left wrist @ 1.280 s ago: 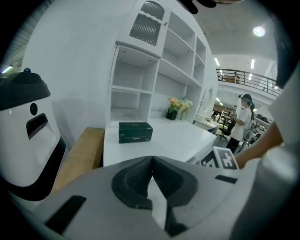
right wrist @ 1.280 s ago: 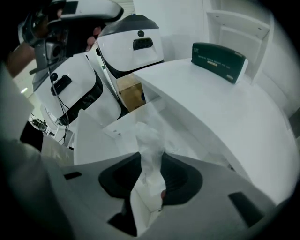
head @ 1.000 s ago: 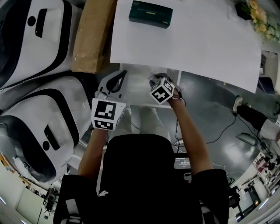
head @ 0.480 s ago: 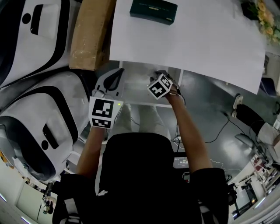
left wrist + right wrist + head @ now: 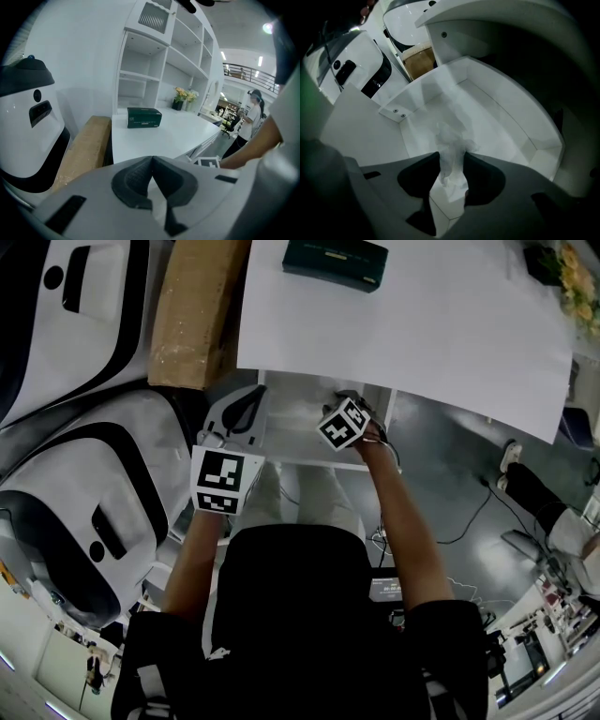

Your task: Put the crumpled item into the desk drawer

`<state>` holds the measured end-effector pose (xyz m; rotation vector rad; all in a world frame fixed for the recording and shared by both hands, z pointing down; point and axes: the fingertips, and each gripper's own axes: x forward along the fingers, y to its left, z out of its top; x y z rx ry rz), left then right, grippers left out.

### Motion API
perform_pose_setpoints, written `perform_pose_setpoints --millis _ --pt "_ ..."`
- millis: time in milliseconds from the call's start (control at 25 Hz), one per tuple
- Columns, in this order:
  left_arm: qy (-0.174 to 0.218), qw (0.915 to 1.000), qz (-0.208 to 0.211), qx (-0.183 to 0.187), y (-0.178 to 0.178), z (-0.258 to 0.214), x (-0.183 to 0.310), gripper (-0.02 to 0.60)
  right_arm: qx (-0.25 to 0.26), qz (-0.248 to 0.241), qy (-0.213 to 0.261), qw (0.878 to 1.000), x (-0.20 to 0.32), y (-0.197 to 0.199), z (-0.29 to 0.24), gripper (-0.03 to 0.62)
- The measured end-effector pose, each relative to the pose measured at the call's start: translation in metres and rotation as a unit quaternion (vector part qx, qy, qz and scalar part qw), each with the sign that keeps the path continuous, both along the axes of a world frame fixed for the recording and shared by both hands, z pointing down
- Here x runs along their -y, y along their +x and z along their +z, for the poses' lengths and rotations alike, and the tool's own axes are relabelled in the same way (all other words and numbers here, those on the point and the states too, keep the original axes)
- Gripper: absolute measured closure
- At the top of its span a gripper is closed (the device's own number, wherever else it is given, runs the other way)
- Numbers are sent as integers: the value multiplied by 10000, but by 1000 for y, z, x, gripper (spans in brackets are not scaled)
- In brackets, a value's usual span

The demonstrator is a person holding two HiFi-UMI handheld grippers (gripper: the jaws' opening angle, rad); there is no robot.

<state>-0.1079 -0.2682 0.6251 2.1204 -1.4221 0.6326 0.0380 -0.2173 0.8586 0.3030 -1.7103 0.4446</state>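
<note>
My right gripper (image 5: 451, 157) reaches into the open white desk drawer (image 5: 520, 126). A crumpled white paper (image 5: 451, 140) sits between its dark pads and still touches both while the jaws are opening. In the head view the right gripper's marker cube (image 5: 344, 425) hovers over the drawer (image 5: 291, 427) below the desk edge, and the paper is hidden. My left gripper (image 5: 246, 413) stays at the drawer's left side. In its own view the left gripper (image 5: 151, 159) is shut with nothing in it.
A dark green box (image 5: 335, 263) lies on the white desk top (image 5: 422, 324). A long cardboard box (image 5: 192, 315) lies left of the desk, beside large white and black shells (image 5: 84, 484). Flowers (image 5: 183, 95) and white shelves (image 5: 159, 70) stand behind. A person (image 5: 253, 112) stands far off.
The right gripper has moved slightly farther into the drawer. The left gripper has hardly shifted.
</note>
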Motion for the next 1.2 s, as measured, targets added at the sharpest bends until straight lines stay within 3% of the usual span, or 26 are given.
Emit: perform_pose_setpoints --millis 480,760,960,1200 --pt "-4 10000 91 24 -1 2 -6 575 56 171 4 9998 -2 0 -3 419" --pt "54 9998 170 12 3 -4 -6 575 154 474 263 9984 5 3 -16 469" --pt "114 9997 237 -4 7 -13 -8 575 197 707 536 9959 11 9 -33 595" --pt "174 9993 319 63 7 -26 -15 575 369 1102 576 9915 12 15 -56 597"
